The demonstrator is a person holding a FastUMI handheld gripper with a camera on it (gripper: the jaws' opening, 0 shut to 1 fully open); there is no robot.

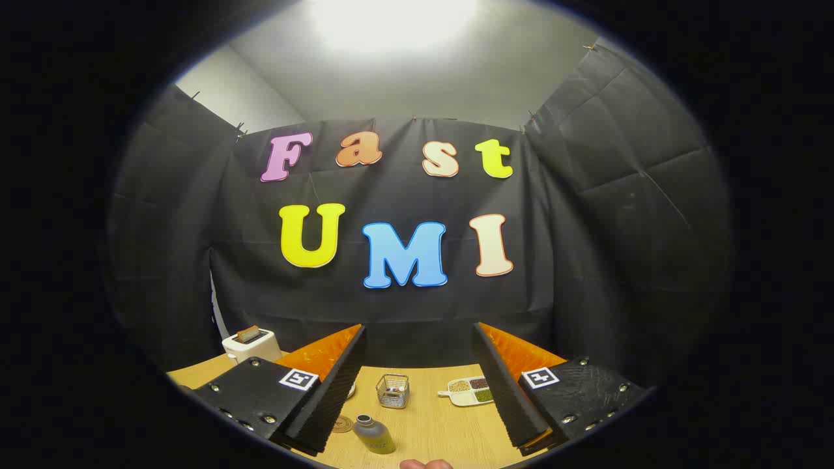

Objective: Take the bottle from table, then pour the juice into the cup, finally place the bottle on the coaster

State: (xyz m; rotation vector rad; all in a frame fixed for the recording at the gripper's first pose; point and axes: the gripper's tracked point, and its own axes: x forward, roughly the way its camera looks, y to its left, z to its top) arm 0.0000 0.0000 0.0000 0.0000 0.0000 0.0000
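A small bottle (pixel 374 434) with greenish juice and an open neck stands on the wooden table (pixel 436 423), low between my fingers and nearer the left one. Just left of it lies a round brown coaster (pixel 341 425), partly hidden by the left finger (pixel 329 384). My gripper (pixel 417 339) is open and held high above the table, nothing between its fingers. The right finger (pixel 505 381) stands well apart from the bottle. A pale rounded rim (pixel 351 390) peeks out behind the left finger; I cannot tell if it is the cup.
A small wire basket (pixel 393 391) stands beyond the bottle at mid table. A white divided dish (pixel 470 391) of grains lies to its right. A white toaster (pixel 251 343) with a slice of bread sits at the far left. A fingertip (pixel 427 464) shows at the near edge.
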